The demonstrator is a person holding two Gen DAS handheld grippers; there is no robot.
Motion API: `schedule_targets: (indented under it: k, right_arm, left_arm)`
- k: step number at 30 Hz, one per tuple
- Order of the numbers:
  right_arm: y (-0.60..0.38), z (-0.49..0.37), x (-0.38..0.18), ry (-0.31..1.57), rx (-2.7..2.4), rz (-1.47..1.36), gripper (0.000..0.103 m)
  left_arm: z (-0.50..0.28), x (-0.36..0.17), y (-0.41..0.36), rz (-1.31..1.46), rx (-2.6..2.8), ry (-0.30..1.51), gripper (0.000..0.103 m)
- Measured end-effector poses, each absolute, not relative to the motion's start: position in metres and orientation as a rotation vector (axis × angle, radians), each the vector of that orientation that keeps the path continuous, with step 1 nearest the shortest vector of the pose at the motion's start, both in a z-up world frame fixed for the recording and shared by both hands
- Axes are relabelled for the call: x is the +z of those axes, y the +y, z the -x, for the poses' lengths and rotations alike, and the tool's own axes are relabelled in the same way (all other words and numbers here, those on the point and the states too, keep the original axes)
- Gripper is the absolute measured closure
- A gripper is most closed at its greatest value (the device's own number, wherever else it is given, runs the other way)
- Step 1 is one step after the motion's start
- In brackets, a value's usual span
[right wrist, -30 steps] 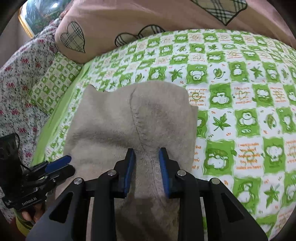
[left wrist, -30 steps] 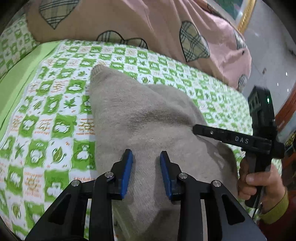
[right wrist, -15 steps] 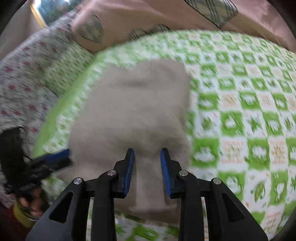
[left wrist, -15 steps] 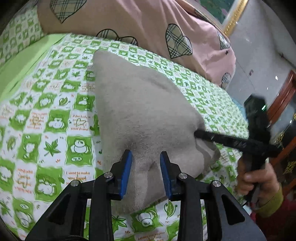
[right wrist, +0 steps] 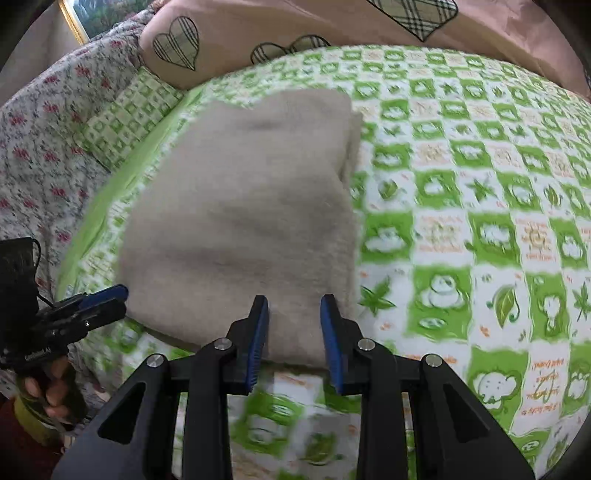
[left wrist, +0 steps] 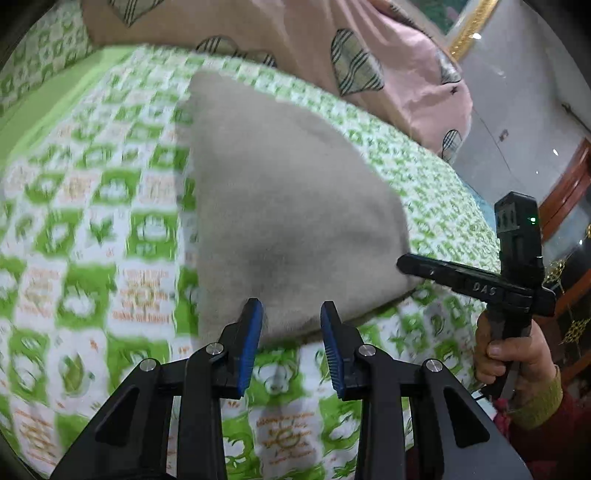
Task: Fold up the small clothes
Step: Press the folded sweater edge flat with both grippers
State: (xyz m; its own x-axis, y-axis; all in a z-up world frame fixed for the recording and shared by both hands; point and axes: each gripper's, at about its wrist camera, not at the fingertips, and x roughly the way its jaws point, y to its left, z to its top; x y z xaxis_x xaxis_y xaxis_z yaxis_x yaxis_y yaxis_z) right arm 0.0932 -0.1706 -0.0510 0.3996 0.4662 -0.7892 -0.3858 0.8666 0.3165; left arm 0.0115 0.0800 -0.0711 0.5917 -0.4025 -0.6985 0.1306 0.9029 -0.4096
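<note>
Nearby, pink pillow (left wrist: 295,44) sits behind folded grey cloth (left wrist: 280,206).

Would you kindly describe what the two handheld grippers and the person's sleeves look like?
Both grippers, left and right, are black angular frames with silver bolts and ribbed blue pads. The right one carries white lettering, a green light and a thin black cable. The right sleeve is red with a yellow-green knitted cuff.

A home bedroom: patterned bedsheet (right wrist: 480,155), heart-print quilt (right wrist: 295,22).
</note>
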Motion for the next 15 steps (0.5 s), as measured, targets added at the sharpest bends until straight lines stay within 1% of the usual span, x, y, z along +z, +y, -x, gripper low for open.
schedule_targets:
  k: [9, 15]
  right_arm:
    - [-0.1741, -0.0903, -0.0521, 1.010, 0.529, -0.095, 0.072]
    - [-0.1803, -0.0852, -0.0528, 1.003, 0.517, -0.120, 0.072]
  left_arm:
    - [-0.0113, -0.0714, 0.0772, 0.337, -0.285, 0.892, 0.070]
    - [-0.0088, -0.0756, 0.0709, 0.330, -0.264, 0.876, 0.066]
